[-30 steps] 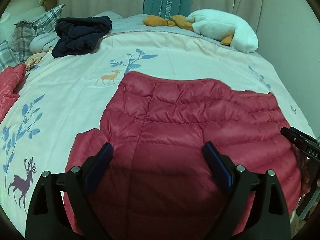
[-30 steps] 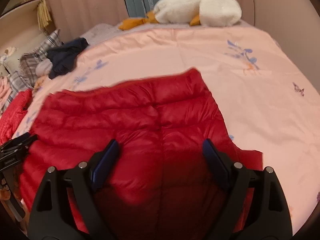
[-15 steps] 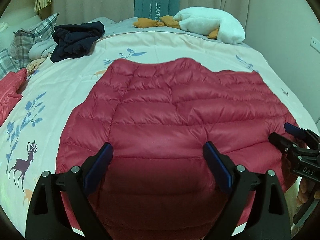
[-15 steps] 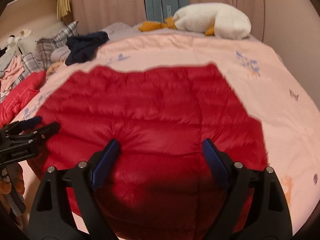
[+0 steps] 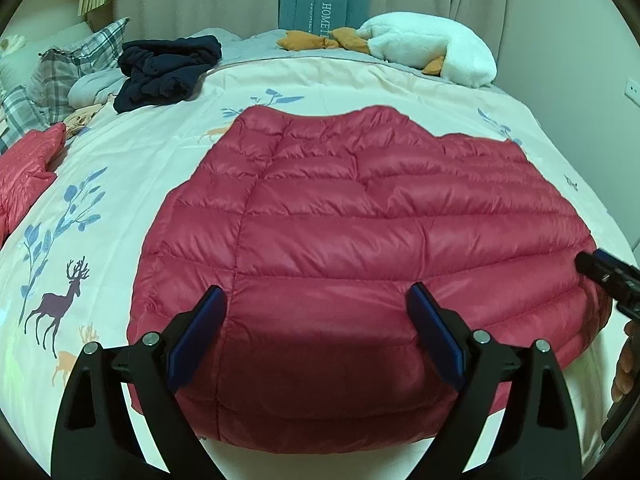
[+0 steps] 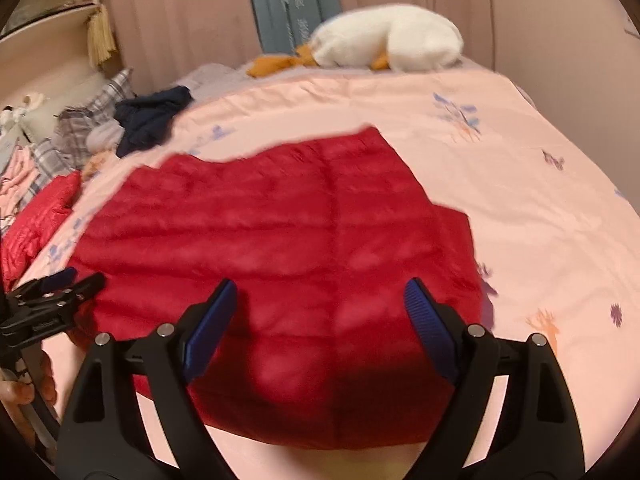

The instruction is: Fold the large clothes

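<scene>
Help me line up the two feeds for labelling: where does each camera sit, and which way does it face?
Left wrist: sits on the left claw, facing along its open fingers over the red puffer jacket up the bed; the right claw pokes in at right.
Right wrist: sits on the right claw, open, facing the same jacket, blurred; the left claw and a hand show at left.
Shared: jacket, white plush toy, navy garment.

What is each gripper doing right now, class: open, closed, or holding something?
Left gripper: open, holding nothing, above the red down jacket.
Right gripper: open, holding nothing, above the same jacket.
</scene>
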